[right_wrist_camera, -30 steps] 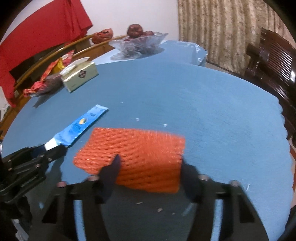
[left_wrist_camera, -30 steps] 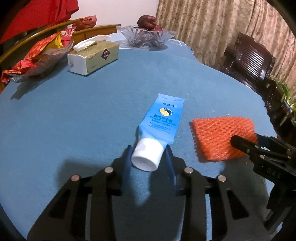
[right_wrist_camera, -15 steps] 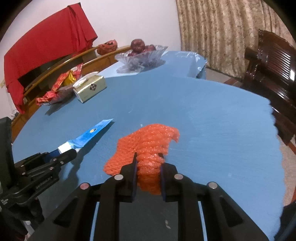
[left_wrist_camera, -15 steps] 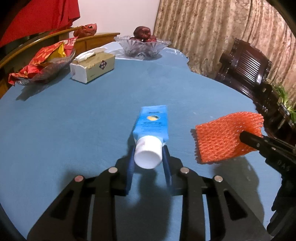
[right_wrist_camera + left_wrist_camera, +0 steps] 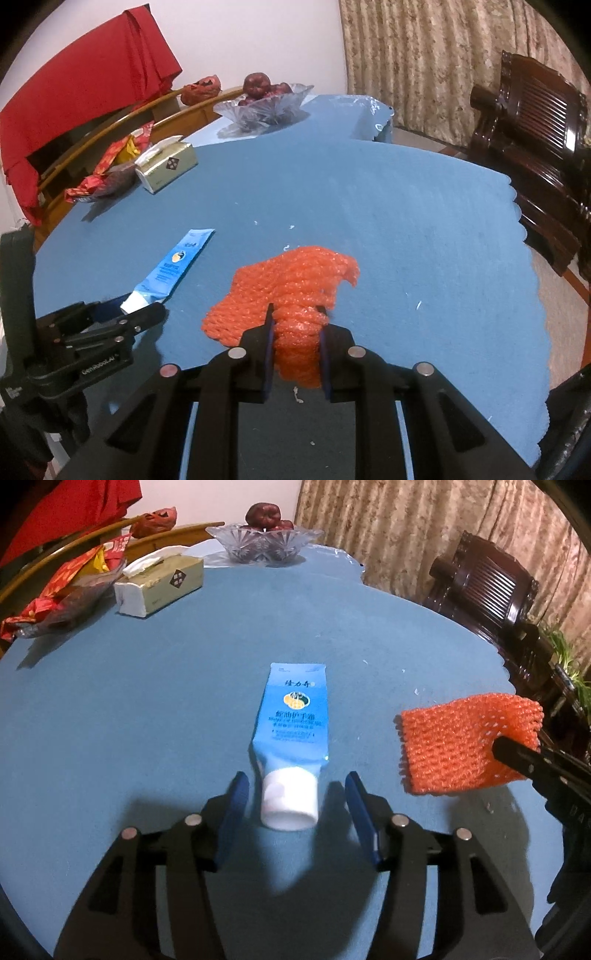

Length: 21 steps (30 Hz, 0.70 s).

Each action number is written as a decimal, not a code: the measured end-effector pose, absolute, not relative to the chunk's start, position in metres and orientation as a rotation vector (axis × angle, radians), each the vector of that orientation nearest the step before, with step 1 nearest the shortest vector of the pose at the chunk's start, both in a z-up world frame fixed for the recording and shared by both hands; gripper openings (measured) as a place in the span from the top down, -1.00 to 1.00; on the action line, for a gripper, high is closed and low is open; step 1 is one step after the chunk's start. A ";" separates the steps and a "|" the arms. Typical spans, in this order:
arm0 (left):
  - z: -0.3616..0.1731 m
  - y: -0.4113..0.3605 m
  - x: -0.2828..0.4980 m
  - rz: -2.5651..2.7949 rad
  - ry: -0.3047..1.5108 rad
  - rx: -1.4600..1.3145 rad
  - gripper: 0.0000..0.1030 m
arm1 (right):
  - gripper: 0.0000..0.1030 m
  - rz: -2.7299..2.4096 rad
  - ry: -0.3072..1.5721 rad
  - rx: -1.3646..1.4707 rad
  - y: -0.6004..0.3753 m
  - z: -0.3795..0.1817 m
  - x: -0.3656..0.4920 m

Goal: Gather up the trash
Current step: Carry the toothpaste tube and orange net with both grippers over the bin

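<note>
I am working both hand-held tools over the round table with the blue cloth (image 5: pixel 110 720); my left gripper (image 5: pixel 293 808) is standing open, its jaws having just been spreading, with the white cap of the blue squeeze tube (image 5: pixel 293 727) between the blue pads (image 5: pixel 360 823) but clear of both; the tube is lying flat on the cloth, cap toward me, so I am judging it released rather than held. My right gripper (image 5: pixel 295 343) is clamped on the orange foam fruit net (image 5: pixel 288 288); the pads are pinching its near edge into a bunched wad, which is why the rest is drooping forward and hanging free above the cloth, as the left wrist view shows (image 5: pixel 461 742). I am gripping it at the edge because soft mesh offers no firmer hold. Far across the table, the tissue box (image 5: pixel 162 583), the cut-glass fruit bowl (image 5: pixel 264 544) and the red snack wrappers in a dish (image 5: pixel 62 587) are sitting well apart from my work; no bin is showing in either view, so I cannot tell where the net is going. I am judging the tube to be needing a fresh grasp; the smooth cap could slip out from between the pads.
</note>
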<state>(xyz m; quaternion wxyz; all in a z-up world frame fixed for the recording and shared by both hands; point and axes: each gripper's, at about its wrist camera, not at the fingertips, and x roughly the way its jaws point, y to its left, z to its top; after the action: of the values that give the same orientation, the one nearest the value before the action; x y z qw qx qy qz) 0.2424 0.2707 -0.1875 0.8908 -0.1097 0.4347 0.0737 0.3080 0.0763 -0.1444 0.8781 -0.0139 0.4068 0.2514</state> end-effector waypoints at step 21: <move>-0.155 0.244 0.208 0.128 0.808 -0.254 0.36 | 0.62 0.528 0.782 0.001 0.048 -0.115 0.285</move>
<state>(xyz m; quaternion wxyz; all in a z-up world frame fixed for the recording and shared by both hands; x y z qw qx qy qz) 0.2081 0.2435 -0.1554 0.9098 -0.1230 0.3916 0.0621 0.2846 0.0484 -0.1149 0.8907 0.0007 0.3768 0.2543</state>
